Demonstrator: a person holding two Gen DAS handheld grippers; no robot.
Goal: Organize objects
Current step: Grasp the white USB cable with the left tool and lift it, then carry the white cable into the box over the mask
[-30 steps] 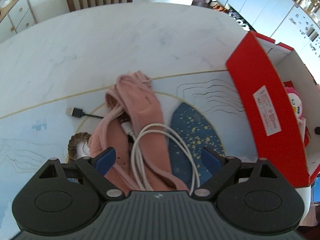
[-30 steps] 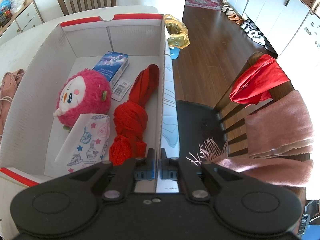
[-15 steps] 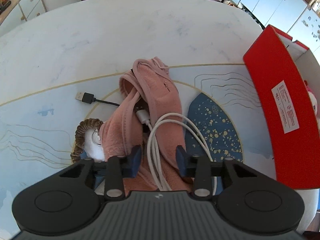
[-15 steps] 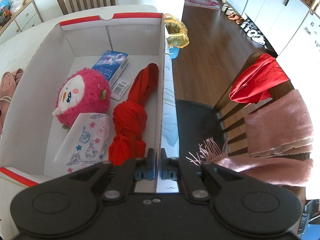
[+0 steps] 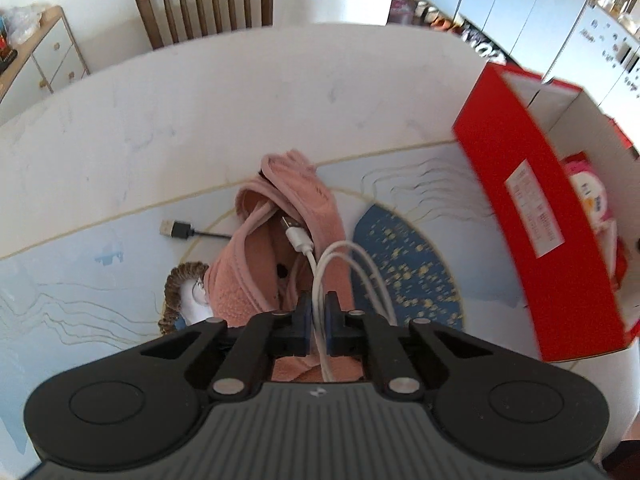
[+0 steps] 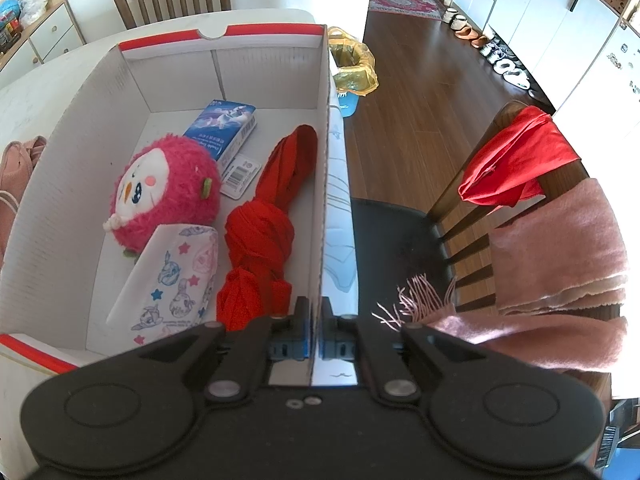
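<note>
1. My left gripper [image 5: 318, 320] has its jaws clamped on the white charging cable [image 5: 340, 264] — the strands run straight between the blue pads.
2. The cable's loops lie on a pink fleece garment [image 5: 280, 248], which is heaped on the patterned table mat [image 5: 80, 280]; the white USB plug rests in the garment's folds.
3. A black USB plug [image 5: 176, 229] lies on the mat to the left of the garment, and a small figure with brown braided hair [image 5: 180, 292] pokes out from under its left edge.
4. My right gripper [image 6: 316, 328] is closed on the right wall of the red-and-white cardboard box [image 6: 324, 168] — one pad inside, one outside.
5. Inside the box I see a pink plush toy [image 6: 168, 188], a blue carton [image 6: 224, 128], a white pack printed with cartoons [image 6: 172, 276] and a knotted red cloth [image 6: 264, 232].
6. Beside the table stands a wooden chair [image 6: 472, 200] draped with a pink scarf [image 6: 560, 256] and a red cloth.
</note>
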